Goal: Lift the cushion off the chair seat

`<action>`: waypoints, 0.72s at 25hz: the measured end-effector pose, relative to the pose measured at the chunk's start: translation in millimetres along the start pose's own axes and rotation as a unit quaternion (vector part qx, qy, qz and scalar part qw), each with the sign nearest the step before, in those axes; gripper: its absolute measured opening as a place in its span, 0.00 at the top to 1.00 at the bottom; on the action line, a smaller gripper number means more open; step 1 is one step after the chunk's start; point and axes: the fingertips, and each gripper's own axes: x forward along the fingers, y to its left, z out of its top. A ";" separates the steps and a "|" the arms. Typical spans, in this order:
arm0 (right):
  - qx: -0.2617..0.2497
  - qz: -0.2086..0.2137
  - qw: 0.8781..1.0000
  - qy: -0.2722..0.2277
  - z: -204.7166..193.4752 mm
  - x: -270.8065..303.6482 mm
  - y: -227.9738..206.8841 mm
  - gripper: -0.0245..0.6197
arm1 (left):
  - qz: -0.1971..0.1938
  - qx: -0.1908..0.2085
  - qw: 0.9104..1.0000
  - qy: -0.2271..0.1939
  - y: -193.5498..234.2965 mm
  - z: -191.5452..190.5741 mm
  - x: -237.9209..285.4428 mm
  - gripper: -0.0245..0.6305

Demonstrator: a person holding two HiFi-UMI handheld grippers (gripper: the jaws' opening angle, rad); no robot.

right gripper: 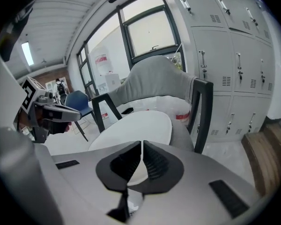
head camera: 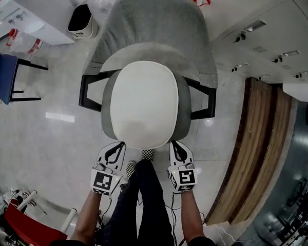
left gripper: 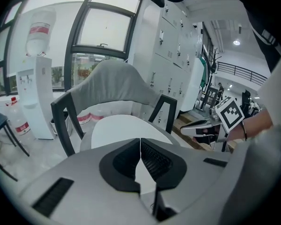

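Note:
A white oval cushion (head camera: 143, 101) lies flat on the seat of a grey armchair (head camera: 154, 19) with black arm frames. My left gripper (head camera: 122, 144) hovers just off the cushion's near left edge, jaws shut with nothing between them. On the other side my right gripper (head camera: 172, 143) sits off the near right edge, also shut and empty. In the left gripper view the cushion (left gripper: 119, 128) lies beyond the closed left gripper (left gripper: 140, 142), and the right gripper (left gripper: 185, 129) shows at the right. The right gripper view has the cushion (right gripper: 140, 125) ahead of the closed right gripper (right gripper: 142, 144).
A dark leg and checkered shoe (head camera: 148, 154) stand between the grippers. A black bin (head camera: 82, 20) and a white cabinet (head camera: 36, 9) are behind the chair at left. A blue chair (head camera: 2, 70) is at far left. A wooden step (head camera: 256, 147) runs along the right.

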 end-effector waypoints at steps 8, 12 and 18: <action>0.018 0.005 0.999 0.030 -21.5 21.8 -11.3 0.91 | -0.002 -0.006 0.999 0.032 -2.1 -12.1 8.1 0.93; 0.036 -0.001 0.998 0.048 -36.1 34.0 -20.2 0.91 | 0.000 -0.007 0.999 0.036 -1.5 -17.5 12.7 0.93; 0.120 0.026 0.990 0.071 -59.7 48.7 -22.3 0.69 | 0.019 0.007 0.998 0.056 6.5 -29.4 17.2 0.93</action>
